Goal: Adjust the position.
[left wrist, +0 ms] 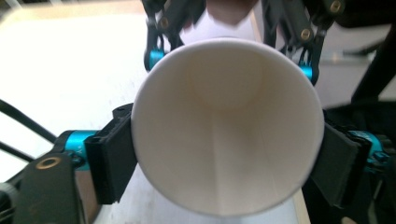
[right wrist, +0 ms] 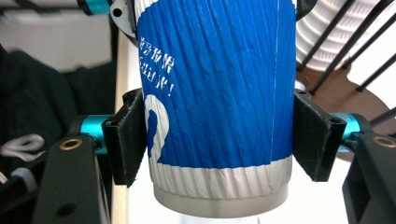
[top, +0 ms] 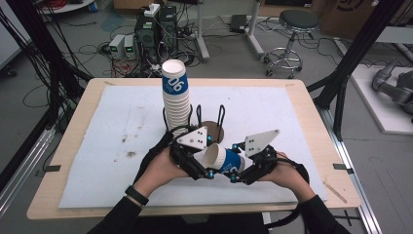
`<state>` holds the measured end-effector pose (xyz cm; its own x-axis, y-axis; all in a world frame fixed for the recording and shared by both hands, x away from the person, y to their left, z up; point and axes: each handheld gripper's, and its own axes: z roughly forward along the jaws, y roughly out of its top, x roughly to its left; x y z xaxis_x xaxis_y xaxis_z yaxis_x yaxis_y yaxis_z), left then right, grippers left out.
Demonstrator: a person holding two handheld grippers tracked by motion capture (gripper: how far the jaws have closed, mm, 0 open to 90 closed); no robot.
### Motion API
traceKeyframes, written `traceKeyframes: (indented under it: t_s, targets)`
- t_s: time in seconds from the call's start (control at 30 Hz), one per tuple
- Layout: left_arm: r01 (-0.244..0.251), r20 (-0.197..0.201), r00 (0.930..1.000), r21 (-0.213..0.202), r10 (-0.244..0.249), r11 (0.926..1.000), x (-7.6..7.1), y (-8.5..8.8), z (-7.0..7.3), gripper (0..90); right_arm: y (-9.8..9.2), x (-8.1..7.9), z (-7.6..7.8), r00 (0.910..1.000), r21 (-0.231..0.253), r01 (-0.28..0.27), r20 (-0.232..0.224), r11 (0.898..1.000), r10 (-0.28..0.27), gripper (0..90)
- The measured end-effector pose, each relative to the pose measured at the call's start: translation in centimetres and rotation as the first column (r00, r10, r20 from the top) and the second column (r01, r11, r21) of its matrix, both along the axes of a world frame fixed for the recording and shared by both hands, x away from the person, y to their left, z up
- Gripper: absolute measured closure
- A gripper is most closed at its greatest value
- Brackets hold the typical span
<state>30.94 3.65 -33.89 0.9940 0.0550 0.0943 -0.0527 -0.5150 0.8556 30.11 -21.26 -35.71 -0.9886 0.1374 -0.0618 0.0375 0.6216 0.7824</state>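
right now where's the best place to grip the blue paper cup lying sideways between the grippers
Probably the ribbed blue wall of the blue paper cup near its base, pads on opposite sides, coming from the base end as the right gripper does. The closed base likely stiffens it; the open rim near the left gripper would squash more easily.

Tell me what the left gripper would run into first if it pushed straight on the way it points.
The left gripper points into the paper cup between both grippers, so probably the cup, with the right gripper behind it.

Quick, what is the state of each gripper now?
Left gripper: closed on the rim end of the cup.
Right gripper: closed on the cup's base end.
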Motion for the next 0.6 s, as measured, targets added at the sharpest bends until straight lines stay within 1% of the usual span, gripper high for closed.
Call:
traceKeyframes:
  t_s: [0.03,0.07,0.1,0.13,0.17,0.2,0.23,0.27,0.3,0.33,0.37,0.4,0.47,0.5,0.53,0.57,0.6]
  targets:
    - [-0.005,-0.011,0.9999,-0.04,0.004,0.9992,0.0,0.1,-0.1,16.8,-0.2,0.1,0.0,0.9999,0.027,-0.002,-0.012,1.0,0.002,28.9]
    - [-0.015,-0.025,0.9996,-0.086,0.013,0.9962,0.0,0.3,-0.3,14.9,-0.4,0.1,-0.1,0.9995,0.06,0.0,-0.03,0.998,0.002,28.9]
    - [-0.025,-0.038,0.9991,-0.134,0.02,0.9906,0.0,0.4,-0.5,13.0,-0.5,0.2,-0.2,0.9992,0.093,-0.001,-0.041,0.996,0.005,28.9]
    - [-0.035,-0.053,0.9983,-0.192,0.025,0.9807,0.0,0.5,-0.8,11.3,-0.7,0.3,-0.2,0.9984,0.125,-0.001,-0.056,0.992,0.008,28.9]
    - [-0.041,-0.068,0.9974,-0.233,0.026,0.9715,0.0,0.5,-1.0,10.6,-0.8,0.4,-0.3,0.9974,0.152,0.004,-0.072,0.988,0.007,28.9]
    - [-0.042,-0.086,0.9961,-0.273,0.019,0.9611,0.1,0.6,-1.2,10.7,-0.8,0.5,-0.3,0.9974,0.164,-0.002,-0.07,0.987,0.014,28.9]
    - [-0.045,-0.105,0.9944,-0.293,0.014,0.955,0.1,0.6,-1.4,10.7,-0.8,0.4,-0.3,0.9967,0.185,-0.003,-0.079,0.983,0.018,28.9]
    - [-0.05,-0.127,0.9918,-0.312,0.011,0.9488,0.3,0.5,-1.5,10.7,-0.8,0.4,-0.3,0.9968,0.201,0.001,-0.078,0.98,0.015,28.9]
    - [-0.051,-0.136,0.9906,-0.32,0.007,0.9461,0.4,0.5,-1.6,10.8,-0.8,0.5,-0.4,0.9965,0.215,-0.002,-0.081,0.977,0.02,28.9]
    - [-0.047,-0.141,0.99,-0.318,0.002,0.9469,0.4,0.5,-1.6,12.5,-0.8,0.4,-0.4,0.9964,0.215,-0.003,-0.082,0.977,0.021,28.9]
    - [-0.036,-0.14,0.9901,-0.321,-0.009,0.9465,0.5,0.5,-1.6,17.2,-0.8,0.4,-0.4,0.9966,0.215,0.0,-0.08,0.977,0.018,28.9]
    - [-0.033,-0.142,0.9898,-0.325,-0.014,0.9451,0.5,0.5,-1.6,18.7,-0.8,0.4,-0.4,0.9969,0.213,0.0,-0.077,0.977,0.017,29.0]
    - [-0.028,-0.141,0.9898,-0.311,-0.017,0.9499,0.6,0.5,-1.5,19.9,-0.8,0.4,-0.4,0.9971,0.212,0.001,-0.075,0.977,0.016,29.0]
    - [-0.023,-0.139,0.9902,-0.293,-0.019,0.9557,0.6,0.5,-1.4,20.4,-0.8,0.4,-0.4,0.9968,0.208,0.003,-0.079,0.978,0.014,28.8]
    - [-0.023,-0.139,0.9902,-0.293,-0.019,0.9557,0.6,0.5,-1.4,20.6,-0.8,0.4,-0.4,0.9968,0.208,0.003,-0.079,0.978,0.014,28.8]
    - [-0.02,-0.115,0.9933,-0.25,-0.01,0.9679,0.6,0.3,-1.2,20.6,-0.7,0.3,-0.5,0.9968,0.184,0.014,-0.08,0.983,0.001,27.4]
    - [-0.01,-0.105,0.9943,-0.226,-0.014,0.974,0.6,0.3,-1.0,21.0,-0.6,0.3,-0.4,0.9977,0.163,0.016,-0.067,0.986,-0.005,25.4]
